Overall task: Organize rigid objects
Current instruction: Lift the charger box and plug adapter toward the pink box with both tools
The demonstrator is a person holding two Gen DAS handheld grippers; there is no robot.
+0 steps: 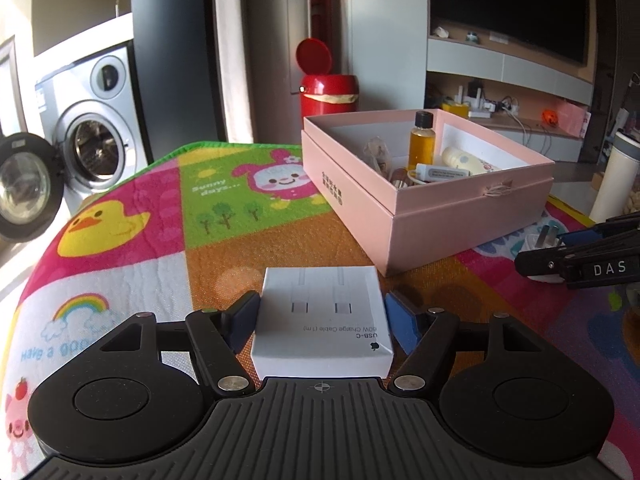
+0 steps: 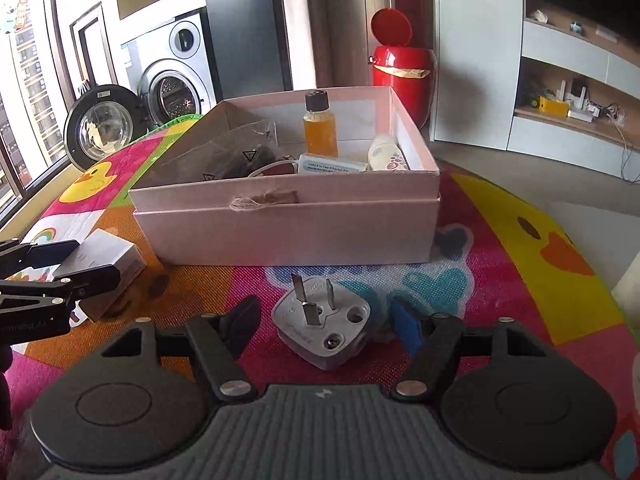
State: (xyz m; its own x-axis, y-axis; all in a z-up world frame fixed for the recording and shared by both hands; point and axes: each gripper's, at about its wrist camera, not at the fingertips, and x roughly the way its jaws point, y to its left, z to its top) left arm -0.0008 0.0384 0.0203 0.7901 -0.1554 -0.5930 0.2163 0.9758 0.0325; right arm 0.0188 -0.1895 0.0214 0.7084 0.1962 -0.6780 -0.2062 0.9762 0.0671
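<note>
Your left gripper [image 1: 322,316] straddles the white cable box [image 1: 322,320] lying flat on the cartoon play mat [image 1: 160,216]; its jaws stand apart, the left pad against the box's side, the right just clear. Your right gripper [image 2: 322,320] is spread around the white plug adapter [image 2: 322,326], prongs up, with gaps on both sides. Beyond both, toward the mat's far edge, sits the open pink box [image 2: 280,224], holding an amber bottle [image 2: 320,128] and small items.
</note>
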